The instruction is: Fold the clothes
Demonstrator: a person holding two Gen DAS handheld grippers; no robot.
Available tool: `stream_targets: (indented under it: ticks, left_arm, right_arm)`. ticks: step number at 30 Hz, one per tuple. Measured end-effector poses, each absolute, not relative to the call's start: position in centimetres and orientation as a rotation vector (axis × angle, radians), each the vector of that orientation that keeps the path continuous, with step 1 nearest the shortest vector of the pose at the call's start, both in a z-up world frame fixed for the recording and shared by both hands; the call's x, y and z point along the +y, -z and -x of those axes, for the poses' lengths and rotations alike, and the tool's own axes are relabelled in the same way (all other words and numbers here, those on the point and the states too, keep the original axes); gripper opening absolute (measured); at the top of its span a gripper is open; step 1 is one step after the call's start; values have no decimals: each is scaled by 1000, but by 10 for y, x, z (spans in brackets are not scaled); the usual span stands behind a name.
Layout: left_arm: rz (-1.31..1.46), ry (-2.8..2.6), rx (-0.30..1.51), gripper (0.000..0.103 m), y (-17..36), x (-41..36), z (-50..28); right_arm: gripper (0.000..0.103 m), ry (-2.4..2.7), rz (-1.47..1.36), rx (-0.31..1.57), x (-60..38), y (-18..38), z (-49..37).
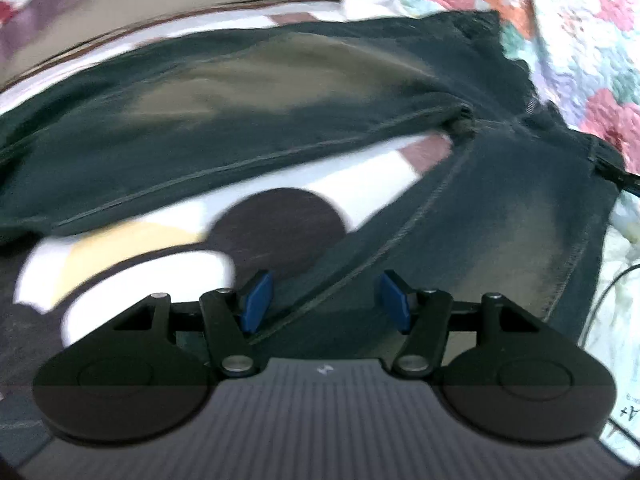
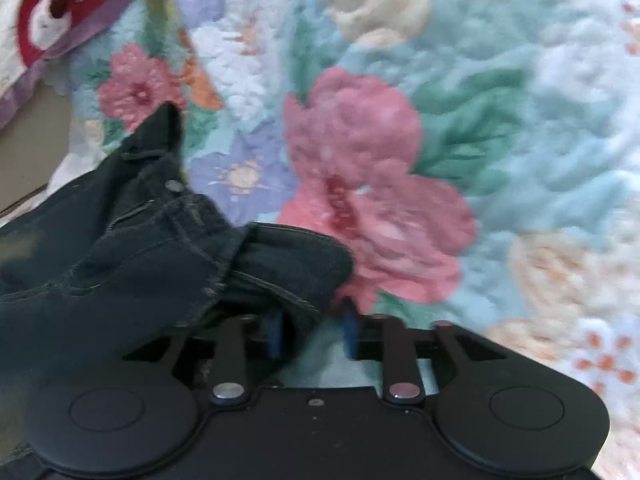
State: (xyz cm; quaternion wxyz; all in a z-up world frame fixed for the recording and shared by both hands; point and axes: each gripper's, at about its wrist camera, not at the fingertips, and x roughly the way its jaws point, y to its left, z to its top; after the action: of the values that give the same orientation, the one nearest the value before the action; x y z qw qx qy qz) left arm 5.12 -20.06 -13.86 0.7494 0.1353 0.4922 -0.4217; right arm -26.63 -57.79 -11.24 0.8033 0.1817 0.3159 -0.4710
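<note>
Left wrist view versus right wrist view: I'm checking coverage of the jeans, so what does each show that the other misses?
Only the left wrist view shows both legs spread apart in a V, the crotch seam, the patterned sheet between the legs, and the open left gripper over one leg.

Only the right wrist view shows the waistband button and the right gripper with a bunched waistband edge between its fingers.

Both show the dark jeans and the floral quilt.
</note>
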Motion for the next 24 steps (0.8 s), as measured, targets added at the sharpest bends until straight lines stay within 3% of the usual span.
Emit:
stream_targets:
  ticks: [3,11,24]
  left_arm:
    - [-272,845,1070,59,131,-165,-68]
    - [-115,603,1052,59,117,-55,-108]
    - [38,407,1007,59,110,8,-98]
  right_arm:
    - [53,1056,-405,658,-564,97,271]
    - [58,999,-342,505,-516,50,245]
    - [58,329,-317,687,-402,70,75]
